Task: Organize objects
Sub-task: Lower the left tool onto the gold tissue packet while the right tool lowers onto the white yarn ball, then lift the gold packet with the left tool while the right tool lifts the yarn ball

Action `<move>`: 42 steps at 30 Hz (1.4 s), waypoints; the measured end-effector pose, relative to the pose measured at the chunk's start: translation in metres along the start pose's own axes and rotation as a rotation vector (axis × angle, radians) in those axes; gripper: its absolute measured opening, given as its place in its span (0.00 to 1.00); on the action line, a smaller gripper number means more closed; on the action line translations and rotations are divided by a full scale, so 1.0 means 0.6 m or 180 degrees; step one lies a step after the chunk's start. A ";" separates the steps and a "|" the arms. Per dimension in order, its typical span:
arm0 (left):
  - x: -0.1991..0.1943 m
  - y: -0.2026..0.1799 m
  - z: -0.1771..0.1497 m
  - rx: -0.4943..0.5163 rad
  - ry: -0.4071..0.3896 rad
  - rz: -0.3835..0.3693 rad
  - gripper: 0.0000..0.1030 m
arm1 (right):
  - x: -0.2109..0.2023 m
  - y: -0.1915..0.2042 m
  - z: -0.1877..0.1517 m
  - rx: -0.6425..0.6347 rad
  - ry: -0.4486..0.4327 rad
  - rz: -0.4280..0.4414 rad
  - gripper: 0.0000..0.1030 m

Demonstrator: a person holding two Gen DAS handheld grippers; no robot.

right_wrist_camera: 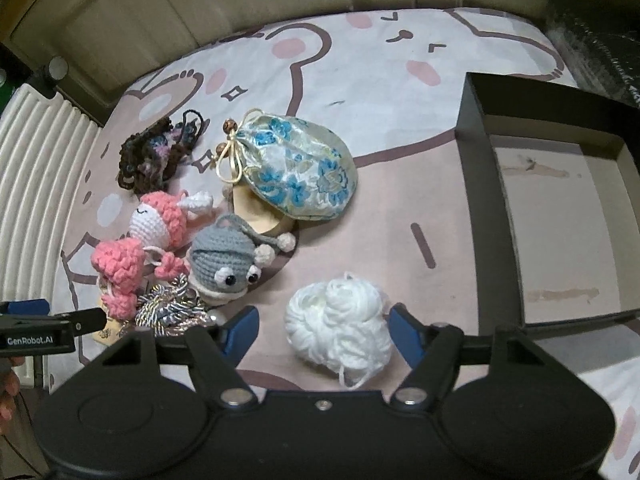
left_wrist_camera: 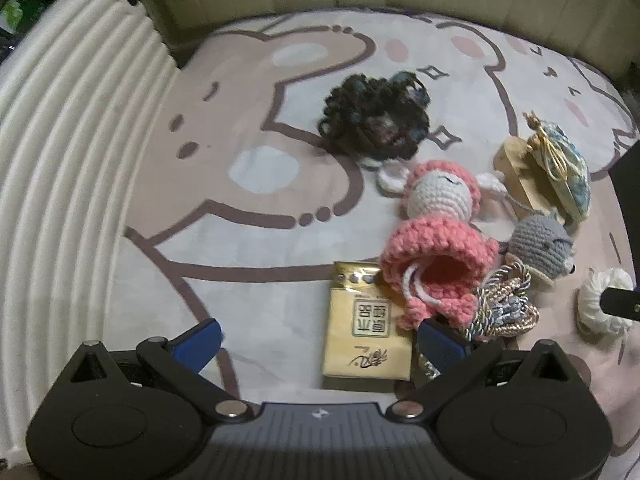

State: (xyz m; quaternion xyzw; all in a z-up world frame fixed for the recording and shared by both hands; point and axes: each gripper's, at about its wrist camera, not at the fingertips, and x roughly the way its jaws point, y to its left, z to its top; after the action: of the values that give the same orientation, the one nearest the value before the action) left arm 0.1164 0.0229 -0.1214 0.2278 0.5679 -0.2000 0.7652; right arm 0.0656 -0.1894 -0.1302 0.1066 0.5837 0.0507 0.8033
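Left gripper [left_wrist_camera: 320, 338]: held wide open, nothing gripped; gold packet [left_wrist_camera: 366, 330] seen between its fingers.
Right gripper [right_wrist_camera: 322, 330]: spread wide around white yarn [right_wrist_camera: 340, 326], not closed on it.
Box [right_wrist_camera: 476, 184]: placed right of the yarn.

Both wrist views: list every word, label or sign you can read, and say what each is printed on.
"GenRobot.AI": white lettering on the left gripper, seen in the right wrist view.
Yellow packet: boxed Chinese characters and a cursive mark, upside down here and too blurred to read reliably.
Nothing else carries text.
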 end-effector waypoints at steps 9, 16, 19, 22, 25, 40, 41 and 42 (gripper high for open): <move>0.044 -0.007 0.004 0.0041 0.0073 -0.0086 1.00 | 0.024 -0.004 0.001 0.0028 0.0110 -0.0046 0.69; 0.061 0.000 0.005 -0.0039 0.0040 -0.0259 1.00 | 0.044 0.002 0.001 -0.0038 0.0239 -0.0071 0.69; 0.065 0.007 0.007 -0.0137 0.0100 -0.0275 1.00 | 0.053 0.004 0.002 -0.0047 0.0321 -0.0104 0.67; 0.079 0.006 0.007 -0.0081 0.0250 -0.0115 1.00 | 0.055 0.001 0.001 -0.0031 0.0345 -0.0119 0.64; 0.087 0.003 0.005 -0.0013 0.0331 -0.0072 1.00 | 0.053 -0.001 0.001 -0.0038 0.0356 -0.0132 0.60; 0.055 0.003 0.024 -0.0130 0.0292 -0.0299 0.53 | 0.004 0.012 -0.001 -0.0338 0.0158 -0.0098 0.47; 0.045 0.006 0.027 -0.0160 0.0245 -0.0302 0.53 | -0.002 0.015 0.000 -0.0343 0.0111 -0.0084 0.47; 0.036 0.009 0.029 -0.0205 0.0202 -0.0311 0.53 | -0.011 0.017 0.001 -0.0342 0.0059 -0.0063 0.47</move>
State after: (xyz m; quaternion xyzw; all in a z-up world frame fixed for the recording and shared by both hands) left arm 0.1390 0.0163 -0.1374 0.1814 0.6085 -0.2114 0.7431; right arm 0.0644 -0.1810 -0.1217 0.0570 0.5886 0.0750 0.8029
